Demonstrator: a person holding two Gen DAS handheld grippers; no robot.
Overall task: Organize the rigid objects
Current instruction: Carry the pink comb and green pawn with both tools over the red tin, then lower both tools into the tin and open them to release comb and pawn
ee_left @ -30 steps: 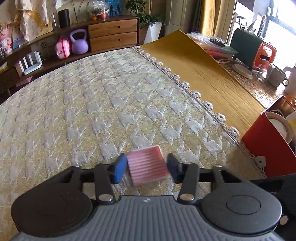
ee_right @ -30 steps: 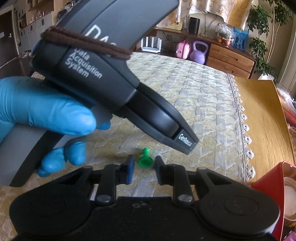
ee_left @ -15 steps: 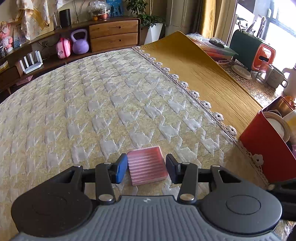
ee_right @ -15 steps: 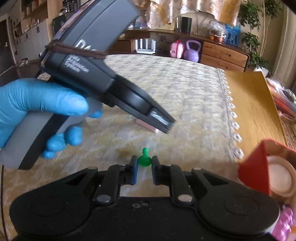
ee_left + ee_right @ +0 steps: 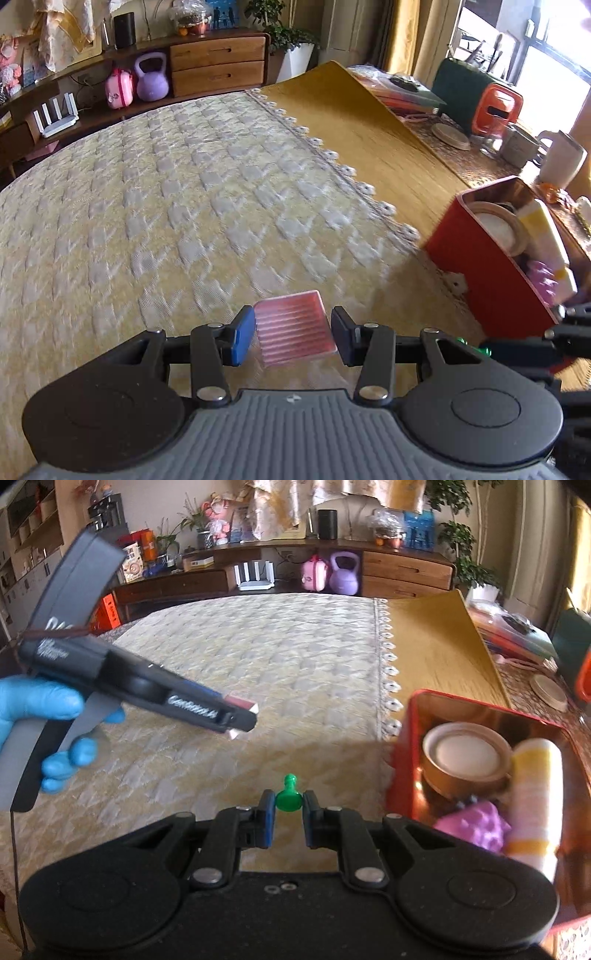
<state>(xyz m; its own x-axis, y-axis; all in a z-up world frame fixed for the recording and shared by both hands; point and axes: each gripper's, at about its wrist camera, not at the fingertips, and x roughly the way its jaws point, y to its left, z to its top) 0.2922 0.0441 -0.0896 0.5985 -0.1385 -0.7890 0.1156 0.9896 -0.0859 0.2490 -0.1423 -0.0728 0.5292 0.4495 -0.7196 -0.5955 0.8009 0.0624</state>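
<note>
A red rectangular metal tin, standing open on the cream woven tablecloth, serves as the reference point. Well to the left of the tin, a hand in a blue glove grips the handle of the left gripper. Its fingers are clamped on a flat, ribbed, pink translucent square tile, held clear above the cloth; in the right wrist view the tile shows edge-on at the gripper's tip, left of the tin and higher than its rim. Nearer the tin, just to the left of its near corner, the right gripper is closed tight on the base of a small green plastic pawn-shaped peg, which stands upright between the blue pads. Inside the tin lie a round brown-rimmed lid with a white centre, a purple knobbly piece and a white and yellow tube.
</note>
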